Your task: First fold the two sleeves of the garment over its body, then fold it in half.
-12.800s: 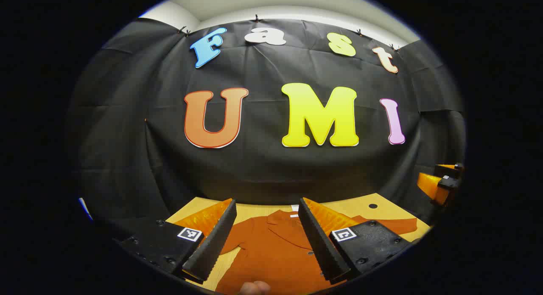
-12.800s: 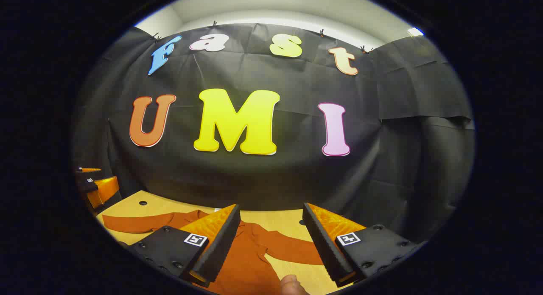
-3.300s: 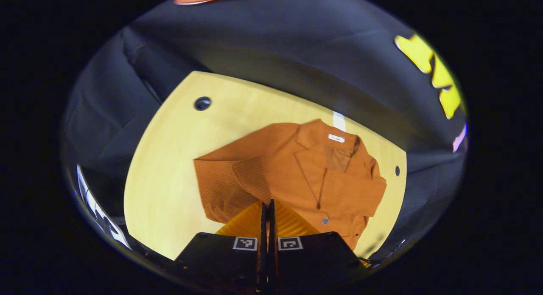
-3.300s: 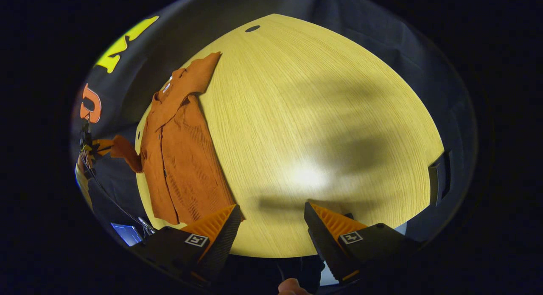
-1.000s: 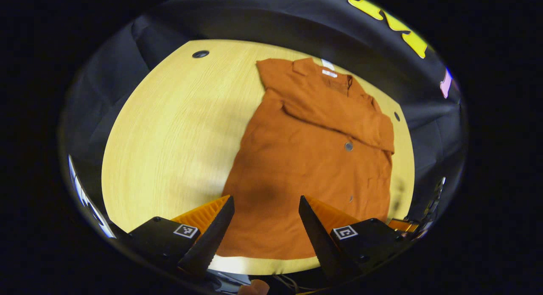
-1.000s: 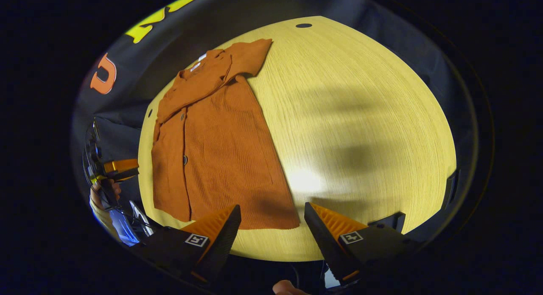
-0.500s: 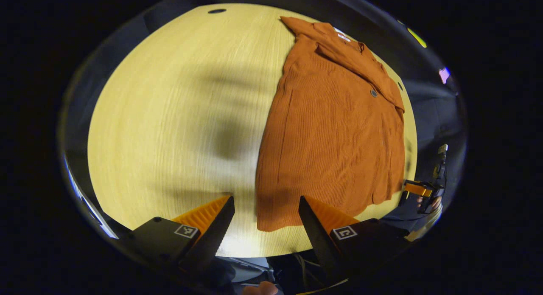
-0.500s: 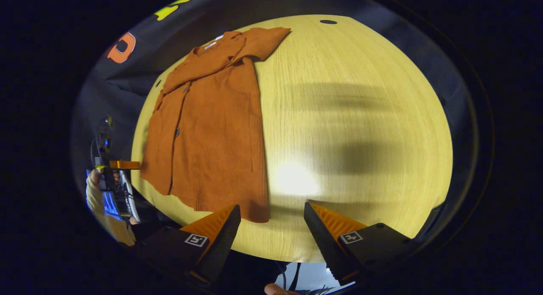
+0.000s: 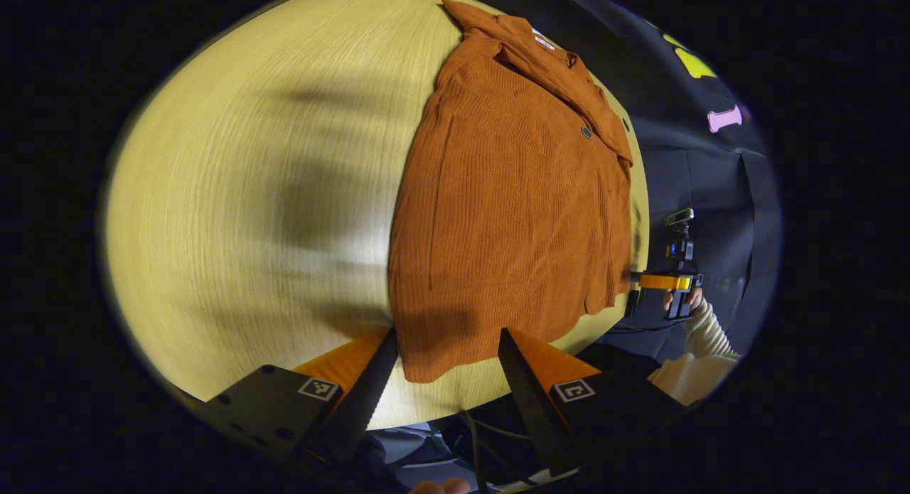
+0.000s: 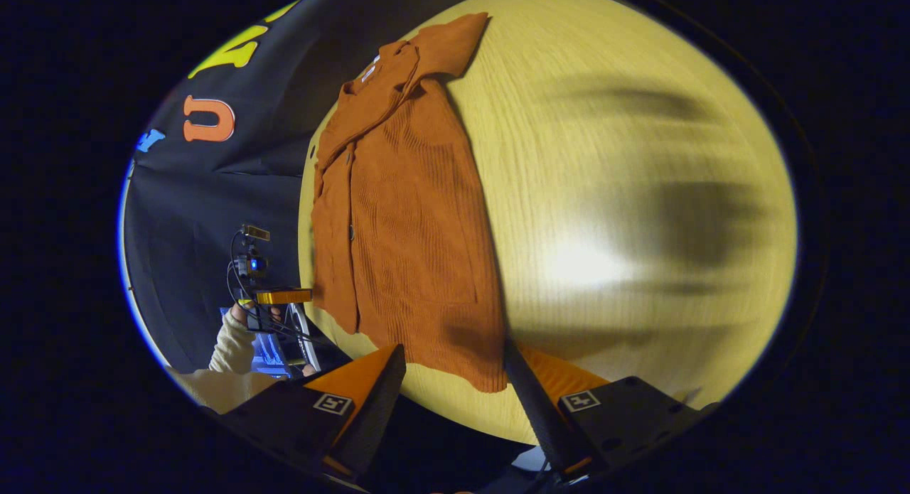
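Garment (image 9: 512, 217) lies flat on the table (image 9: 249, 195), filling the upper middle of the left gripper view, both sleeves now folded over its body. A moment ago the left gripper (image 9: 444, 377) and right gripper (image 10: 451, 391) sat farther off; each has dropped to a hem corner at the frame's bottom, jaws spread. The halving fold looks next.

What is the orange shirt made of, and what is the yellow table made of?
The orange shirt looks like a soft ribbed fabric, maybe a knit or corduroy: fine lines run down it, it has no shine, and it lies limp with small dark buttons. The table looks like pale wood or a wood-look laminate: thin grain lines cross it, and the smooth top reflects a bright glare.
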`<state>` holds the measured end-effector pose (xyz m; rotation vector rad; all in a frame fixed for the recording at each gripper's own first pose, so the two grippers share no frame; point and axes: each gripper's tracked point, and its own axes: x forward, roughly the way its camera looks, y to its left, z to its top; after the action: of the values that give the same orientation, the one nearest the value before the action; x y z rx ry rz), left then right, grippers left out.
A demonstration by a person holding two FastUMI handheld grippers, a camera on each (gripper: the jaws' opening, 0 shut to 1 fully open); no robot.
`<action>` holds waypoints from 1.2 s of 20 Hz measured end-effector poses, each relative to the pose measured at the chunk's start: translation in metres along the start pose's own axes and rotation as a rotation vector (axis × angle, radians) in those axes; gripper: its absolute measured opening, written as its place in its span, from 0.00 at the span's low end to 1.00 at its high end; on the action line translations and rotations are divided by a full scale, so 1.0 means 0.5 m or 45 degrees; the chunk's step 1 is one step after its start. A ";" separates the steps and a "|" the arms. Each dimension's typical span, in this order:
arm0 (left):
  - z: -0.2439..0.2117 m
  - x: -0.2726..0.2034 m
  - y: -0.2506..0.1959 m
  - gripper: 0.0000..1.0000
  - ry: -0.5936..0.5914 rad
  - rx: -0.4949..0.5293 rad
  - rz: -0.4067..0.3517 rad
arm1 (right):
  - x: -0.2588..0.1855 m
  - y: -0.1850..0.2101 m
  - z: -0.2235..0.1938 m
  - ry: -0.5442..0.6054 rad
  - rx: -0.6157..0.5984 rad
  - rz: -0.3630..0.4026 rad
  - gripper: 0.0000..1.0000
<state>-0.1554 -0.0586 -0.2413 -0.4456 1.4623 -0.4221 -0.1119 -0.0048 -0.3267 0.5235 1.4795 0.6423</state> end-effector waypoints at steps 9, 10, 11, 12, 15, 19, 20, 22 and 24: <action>0.017 -0.066 0.098 0.25 -0.079 -0.081 0.179 | 0.032 -0.022 -0.010 0.018 -0.038 -0.124 0.13; 0.018 -0.061 0.087 0.19 -0.077 -0.075 0.199 | 0.041 -0.020 -0.013 0.033 -0.039 -0.128 0.10; 0.019 -0.056 0.078 0.10 -0.069 -0.080 0.230 | 0.042 -0.015 -0.015 0.039 -0.052 -0.119 0.11; 0.021 -0.051 0.059 0.05 -0.060 -0.072 0.296 | 0.054 -0.011 -0.020 0.045 -0.077 -0.123 0.06; 0.024 -0.046 0.027 0.03 -0.053 -0.003 0.410 | 0.052 -0.005 -0.020 0.033 -0.129 -0.182 0.05; 0.017 -0.050 -0.067 0.04 -0.073 0.061 0.403 | 0.014 0.024 -0.012 -0.099 -0.234 -0.255 0.00; 0.021 -0.060 -0.094 0.04 -0.088 0.081 0.401 | 0.004 0.045 -0.015 -0.124 -0.232 -0.222 0.00; 0.040 -0.091 -0.158 0.04 -0.140 0.111 0.385 | -0.028 0.070 -0.012 -0.174 -0.234 -0.204 0.00; 0.100 -0.150 -0.269 0.03 -0.257 0.144 0.358 | -0.085 0.140 0.024 -0.269 -0.240 -0.130 0.00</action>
<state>-0.1111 -0.1315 -0.1035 -0.1819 1.2746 -0.2268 -0.1043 0.0183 -0.2477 0.3557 1.2248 0.6192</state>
